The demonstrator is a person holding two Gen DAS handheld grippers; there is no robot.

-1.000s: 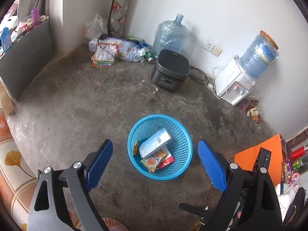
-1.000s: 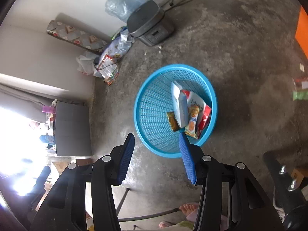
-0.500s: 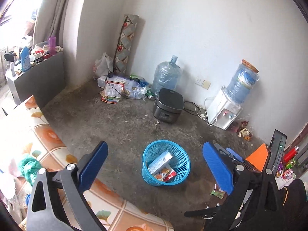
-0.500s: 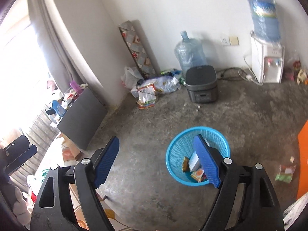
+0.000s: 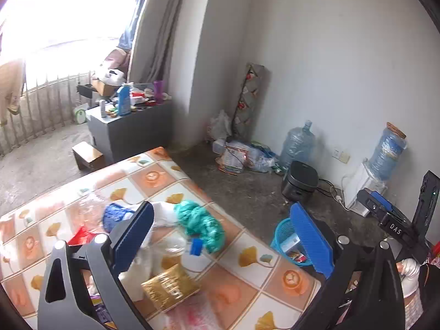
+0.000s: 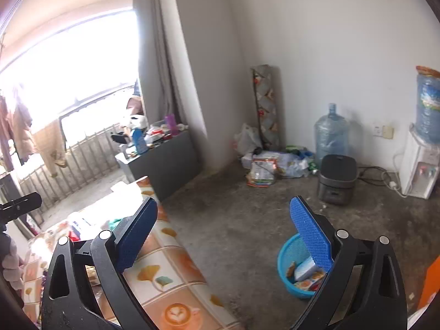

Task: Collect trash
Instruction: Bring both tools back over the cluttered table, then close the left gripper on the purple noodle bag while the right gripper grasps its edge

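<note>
**Trash collection: stock on the surface, both grippers empty**

We are holding the left gripper point(image 5: 220, 236) over the tiled surface point(image 5: 247, 283), jaws spread wide and carrying nothing. We are holding the right gripper point(image 6: 222, 233) off the surface's floor-side edge, likewise spread wide and empty.

Items we are logging on the surface:
- a gold foil packet point(image 5: 170, 288), lying flat near the close edge, between the left gripper's fingers in the view;
- a clear plastic bottle with a blue cap point(image 5: 189, 247), on its side just beyond the packet;
- a teal crumpled wad point(image 5: 200, 220), touching or just beside the bottle;
- white crumpled material point(image 5: 165, 214) and a blue piece point(image 5: 115, 214), partly hidden by the left finger;
- a red scrap point(image 5: 79, 236), toward the far left edge.

Receptacle: the blue basket point(image 6: 286, 258) is standing on the floor just off the surface's floor-side edge, already holding a box and some wrappers.

Step in hand, as we judge it: picking the next piece. The next move is calling for lowering the left gripper onto the gold packet, closing on its raised edge because it lies flat, then carrying it over the edge to the basket.
</note>
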